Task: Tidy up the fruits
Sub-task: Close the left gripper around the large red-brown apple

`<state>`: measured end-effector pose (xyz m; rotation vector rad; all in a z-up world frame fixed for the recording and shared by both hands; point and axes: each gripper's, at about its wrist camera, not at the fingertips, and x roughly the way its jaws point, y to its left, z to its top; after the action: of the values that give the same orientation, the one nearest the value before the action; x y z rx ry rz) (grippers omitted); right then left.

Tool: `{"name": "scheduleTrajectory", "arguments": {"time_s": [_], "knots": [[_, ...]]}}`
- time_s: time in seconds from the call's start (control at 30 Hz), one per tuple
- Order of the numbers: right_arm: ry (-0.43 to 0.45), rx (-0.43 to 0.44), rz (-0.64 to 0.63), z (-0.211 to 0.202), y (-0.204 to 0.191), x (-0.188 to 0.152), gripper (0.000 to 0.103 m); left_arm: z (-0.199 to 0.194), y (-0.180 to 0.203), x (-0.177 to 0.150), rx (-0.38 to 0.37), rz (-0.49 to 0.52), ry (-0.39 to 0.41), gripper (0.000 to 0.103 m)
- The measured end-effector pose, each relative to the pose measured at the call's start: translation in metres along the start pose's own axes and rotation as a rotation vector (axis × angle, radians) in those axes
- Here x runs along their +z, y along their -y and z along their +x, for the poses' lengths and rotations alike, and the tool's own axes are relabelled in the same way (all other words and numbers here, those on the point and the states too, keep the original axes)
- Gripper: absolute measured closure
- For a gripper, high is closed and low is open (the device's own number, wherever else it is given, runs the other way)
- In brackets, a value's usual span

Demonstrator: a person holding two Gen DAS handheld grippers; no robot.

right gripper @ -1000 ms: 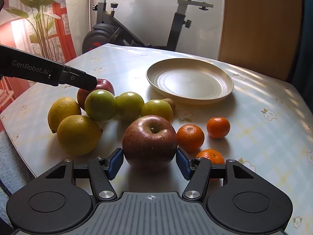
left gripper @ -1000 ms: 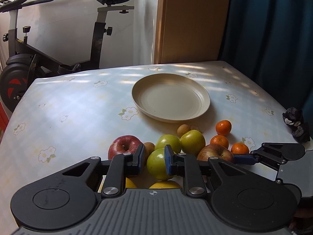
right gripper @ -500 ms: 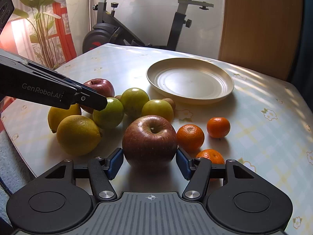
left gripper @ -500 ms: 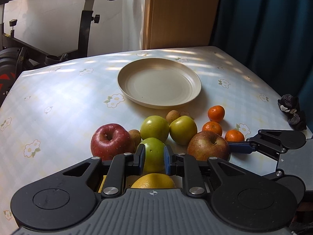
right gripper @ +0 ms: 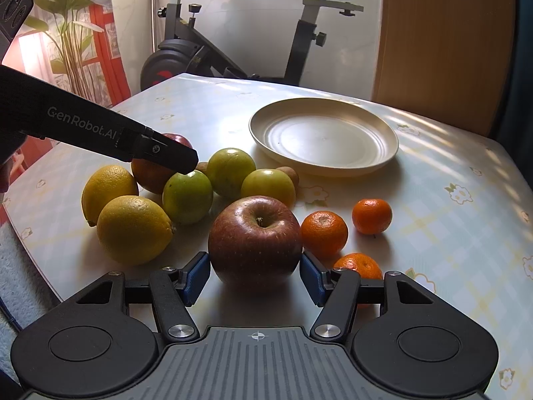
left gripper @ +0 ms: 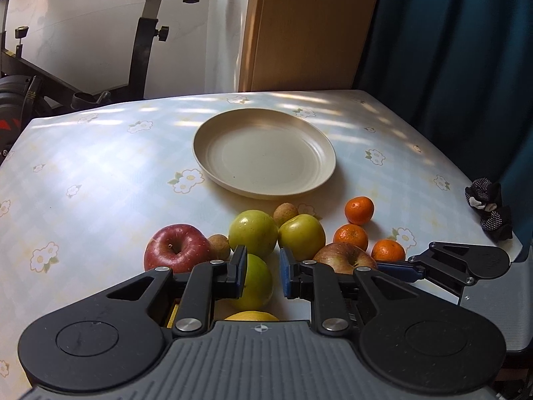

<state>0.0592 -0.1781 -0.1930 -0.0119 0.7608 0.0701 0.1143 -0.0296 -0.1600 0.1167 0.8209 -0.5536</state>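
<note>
Left gripper [left gripper: 261,275] is pressed together above a green apple [left gripper: 256,281], probably not gripping. Right gripper [right gripper: 255,278] sits spread around the big red apple [right gripper: 255,238]; next, close and carry it to the 1 plate [right gripper: 383,158].

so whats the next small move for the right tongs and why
Probably close the right tongs a little. The big red apple sits between their blue pads, which do not seem to press it yet. The plate beyond is empty, so once gripped, the apple could be lifted there.
</note>
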Motion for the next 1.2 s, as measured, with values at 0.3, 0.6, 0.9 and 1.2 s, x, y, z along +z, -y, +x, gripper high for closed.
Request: {"name": "scheduleTrajectory", "arguments": {"time_s": [0.3, 0.6, 0.9, 1.2], "knots": [[-0.009, 0.012, 0.016, 0.000, 0.004, -0.005, 0.048, 0.013, 0.016, 0.002, -0.143, -0.012, -0.015, 0.077], [-0.007, 0.023, 0.025, -0.001, 0.005, -0.005, 0.048, 0.024, 0.016, 0.002, -0.221, -0.042, -0.051, 0.075], [-0.005, 0.029, 0.034, 0.000, 0.006, -0.005, 0.048, 0.032, 0.006, 0.001, -0.263, -0.099, -0.084, 0.073], [0.002, 0.035, 0.042, 0.000, 0.007, -0.005, 0.049, 0.036, 0.006, -0.002, -0.277, -0.120, -0.081, 0.069]]}}
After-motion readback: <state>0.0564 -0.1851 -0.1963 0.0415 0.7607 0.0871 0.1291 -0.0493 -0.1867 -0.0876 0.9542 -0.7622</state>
